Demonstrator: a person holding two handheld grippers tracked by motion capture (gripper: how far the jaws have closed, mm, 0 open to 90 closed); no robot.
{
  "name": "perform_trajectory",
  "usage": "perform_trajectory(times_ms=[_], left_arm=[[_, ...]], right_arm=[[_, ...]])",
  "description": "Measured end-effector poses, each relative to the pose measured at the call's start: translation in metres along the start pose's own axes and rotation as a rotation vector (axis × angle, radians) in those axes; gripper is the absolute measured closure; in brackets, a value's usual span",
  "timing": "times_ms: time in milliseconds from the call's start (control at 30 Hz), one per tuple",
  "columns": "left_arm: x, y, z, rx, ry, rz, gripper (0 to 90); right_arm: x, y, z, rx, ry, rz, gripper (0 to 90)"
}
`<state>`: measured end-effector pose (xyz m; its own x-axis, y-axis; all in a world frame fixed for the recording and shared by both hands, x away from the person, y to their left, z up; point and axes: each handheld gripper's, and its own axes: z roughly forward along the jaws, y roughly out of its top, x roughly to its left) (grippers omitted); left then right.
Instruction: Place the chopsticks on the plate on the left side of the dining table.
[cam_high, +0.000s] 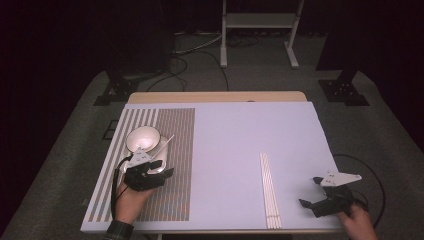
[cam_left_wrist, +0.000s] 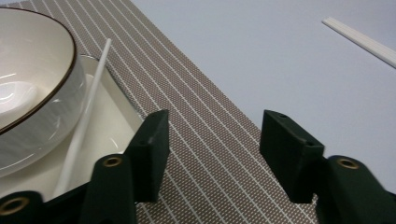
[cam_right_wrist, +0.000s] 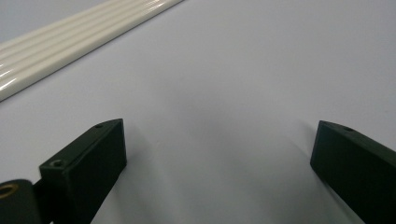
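From the high view, your left gripper (cam_high: 159, 170) sits over the striped placemat (cam_high: 175, 150) just below the white bowl (cam_high: 142, 138), which rests on a pale plate (cam_high: 162, 146) with one white chopstick (cam_high: 166, 142) leaning across the plate's edge; your right gripper (cam_high: 315, 192) waits near the table's (cam_high: 240, 130) near right corner, beside the bundle of white chopsticks (cam_high: 269, 190) lying lengthwise on the bare surface. That layout reads as a place setting in hand: one stick laid by the bowl, the rest kept well apart as stock. In the left gripper view, the jaws stand apart with nothing but placemat (cam_left_wrist: 210, 154) between them, so the left gripper (cam_left_wrist: 212, 140) is open and empty; the chopstick (cam_left_wrist: 86, 116) lies just outside the left jaw, slanting up against the bowl (cam_left_wrist: 32, 88) over the plate (cam_left_wrist: 107, 126), a lean the high view barely resolves. In the right gripper view, your right gripper (cam_right_wrist: 217, 154) is wide open over bare table (cam_right_wrist: 261, 70), holding nothing, and the chopsticks (cam_right_wrist: 79, 32) show as several glossy sticks side by side, apart from the jaws.
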<state>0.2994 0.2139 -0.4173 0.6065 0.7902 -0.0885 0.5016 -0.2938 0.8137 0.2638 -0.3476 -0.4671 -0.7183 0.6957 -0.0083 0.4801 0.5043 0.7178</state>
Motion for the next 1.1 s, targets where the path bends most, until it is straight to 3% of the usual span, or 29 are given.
perform_trajectory(times_ms=[233,467,633,800,1100], left_arm=[[-0.008,0.003,0.006,0.011,-0.013,-0.005,22.5],[-0.022,0.008,0.016,0.018,-0.042,0.021,15.1],[-0.031,0.010,0.022,0.024,-0.046,0.035,3.2],[-0.038,0.012,0.028,0.039,-0.057,0.047,0.9],[-0.055,0.019,0.038,0.045,-0.120,0.068,0.9]], right_arm=[[0.000,0.000,0.000,0.000,0.000,0.000,2.2],[0.000,0.000,0.000,0.000,0.000,0.000,2.2],[0.000,0.000,0.000,0.000,0.000,0.000,2.2],[0.000,0.000,0.000,0.000,0.000,0.000,2.2],[0.000,0.000,0.000,0.000,0.000,0.000,2.2]])
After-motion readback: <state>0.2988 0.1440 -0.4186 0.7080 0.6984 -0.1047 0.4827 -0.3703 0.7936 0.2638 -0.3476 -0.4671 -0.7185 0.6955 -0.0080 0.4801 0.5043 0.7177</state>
